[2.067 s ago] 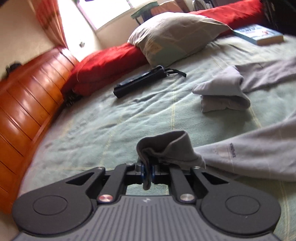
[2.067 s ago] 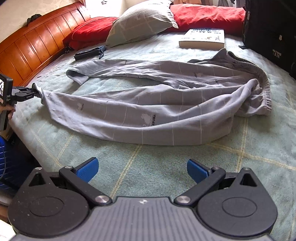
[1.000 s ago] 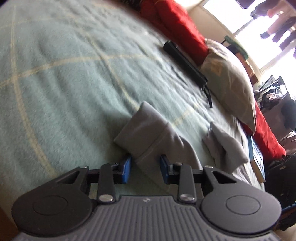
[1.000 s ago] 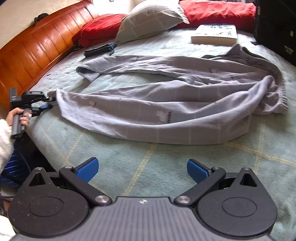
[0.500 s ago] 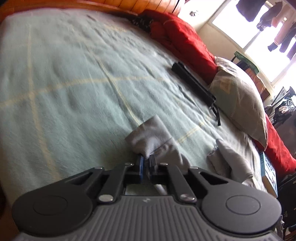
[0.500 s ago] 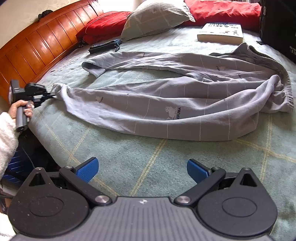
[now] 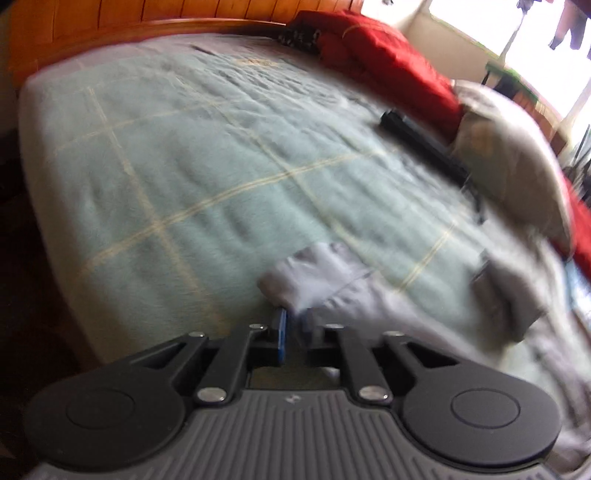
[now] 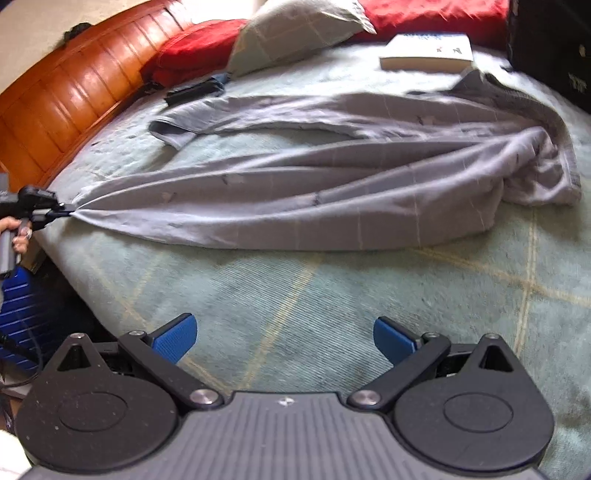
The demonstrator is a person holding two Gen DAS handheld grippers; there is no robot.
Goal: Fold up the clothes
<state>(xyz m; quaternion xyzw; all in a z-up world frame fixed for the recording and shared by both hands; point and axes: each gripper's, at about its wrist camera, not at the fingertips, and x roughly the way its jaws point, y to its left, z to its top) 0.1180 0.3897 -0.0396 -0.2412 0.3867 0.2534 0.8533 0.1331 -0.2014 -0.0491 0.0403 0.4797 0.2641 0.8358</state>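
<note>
Grey trousers [image 8: 332,199] lie spread across the green blanket, waistband bunched at the right. My left gripper [image 8: 68,213], at the bed's left edge, pinches the near leg's cuff [image 7: 314,273], and the leg is drawn taut to a point at its tips. In the blurred left wrist view the cuff sits between the left gripper's [image 7: 293,321] blue pads, and the jaws are opening slightly. The far leg's cuff [image 8: 173,129] lies folded over nearer the pillows. My right gripper [image 8: 284,332] hangs open above bare blanket in front of the trousers, with nothing between its fingers.
The green checked blanket [image 8: 332,314] covers the bed, with a wooden bed board [image 8: 74,92] along the left. A grey pillow [image 8: 295,26], red pillows [image 8: 192,51], a black pouch [image 8: 195,90], a book [image 8: 428,51] and a black bag [image 8: 550,48] line the far side. A hand [image 8: 18,236] holds the left gripper.
The left gripper closed on the near cuff it had been straddling, then rose and pulled the leg taut toward the bed's left edge. The right gripper stayed open and nearly still.
</note>
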